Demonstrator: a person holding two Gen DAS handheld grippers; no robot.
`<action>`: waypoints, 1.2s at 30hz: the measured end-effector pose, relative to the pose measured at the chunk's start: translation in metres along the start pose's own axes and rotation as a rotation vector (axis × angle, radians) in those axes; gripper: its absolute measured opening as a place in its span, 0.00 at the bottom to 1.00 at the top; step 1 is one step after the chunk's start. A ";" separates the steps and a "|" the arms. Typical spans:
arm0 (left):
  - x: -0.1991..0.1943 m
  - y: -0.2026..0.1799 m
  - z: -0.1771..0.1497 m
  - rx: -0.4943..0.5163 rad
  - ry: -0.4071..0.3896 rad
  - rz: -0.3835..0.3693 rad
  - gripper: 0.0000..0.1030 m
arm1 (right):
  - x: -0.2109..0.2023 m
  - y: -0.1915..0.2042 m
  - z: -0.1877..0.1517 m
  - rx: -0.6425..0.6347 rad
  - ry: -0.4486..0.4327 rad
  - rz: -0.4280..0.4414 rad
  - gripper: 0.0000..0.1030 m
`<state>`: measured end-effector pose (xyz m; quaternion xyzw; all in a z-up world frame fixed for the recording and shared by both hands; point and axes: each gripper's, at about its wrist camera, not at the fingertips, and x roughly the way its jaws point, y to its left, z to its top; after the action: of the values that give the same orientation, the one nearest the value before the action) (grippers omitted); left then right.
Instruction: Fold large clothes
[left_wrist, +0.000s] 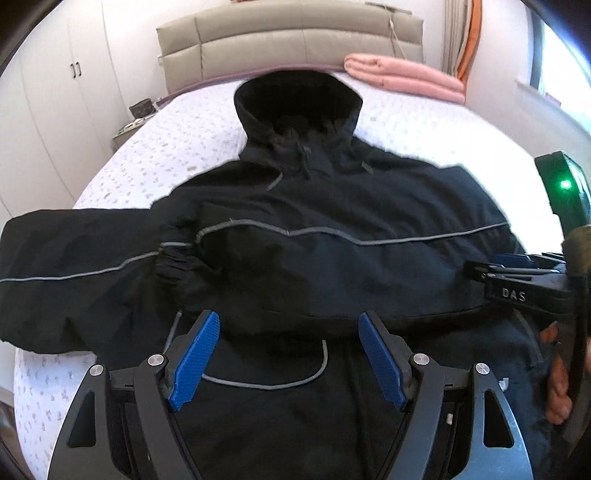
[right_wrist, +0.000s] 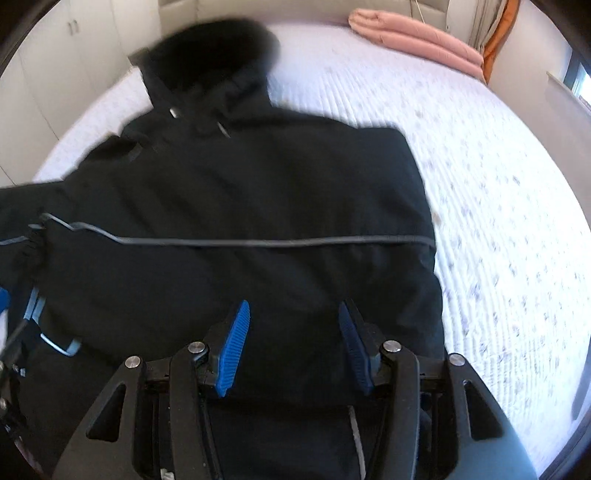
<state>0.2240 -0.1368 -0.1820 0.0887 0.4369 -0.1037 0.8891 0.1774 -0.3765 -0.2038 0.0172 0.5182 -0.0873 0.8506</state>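
Observation:
A black hooded jacket with thin grey piping lies flat on the bed, hood toward the headboard. Its right sleeve is folded across the chest, cuff near the middle left. Its left sleeve stretches out to the left. My left gripper is open and empty, hovering over the lower front of the jacket. My right gripper is open and empty above the jacket near its right side; it also shows in the left wrist view at the right edge.
The bed has a white patterned quilt with free room to the right of the jacket. A folded pink blanket lies by the grey headboard. White wardrobes stand on the left, a nightstand beside the bed.

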 end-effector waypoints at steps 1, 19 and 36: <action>0.007 -0.002 -0.001 0.004 0.013 0.007 0.77 | 0.004 -0.001 -0.002 -0.001 0.000 0.005 0.51; 0.049 0.075 0.012 -0.146 0.122 -0.015 0.77 | 0.004 0.039 0.001 -0.055 0.033 0.014 0.52; -0.055 0.286 -0.060 -0.480 -0.036 0.084 0.79 | 0.018 0.044 0.002 -0.060 0.032 -0.042 0.55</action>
<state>0.2207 0.1590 -0.1551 -0.1090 0.4291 0.0387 0.8958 0.1944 -0.3357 -0.2220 -0.0177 0.5343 -0.0894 0.8403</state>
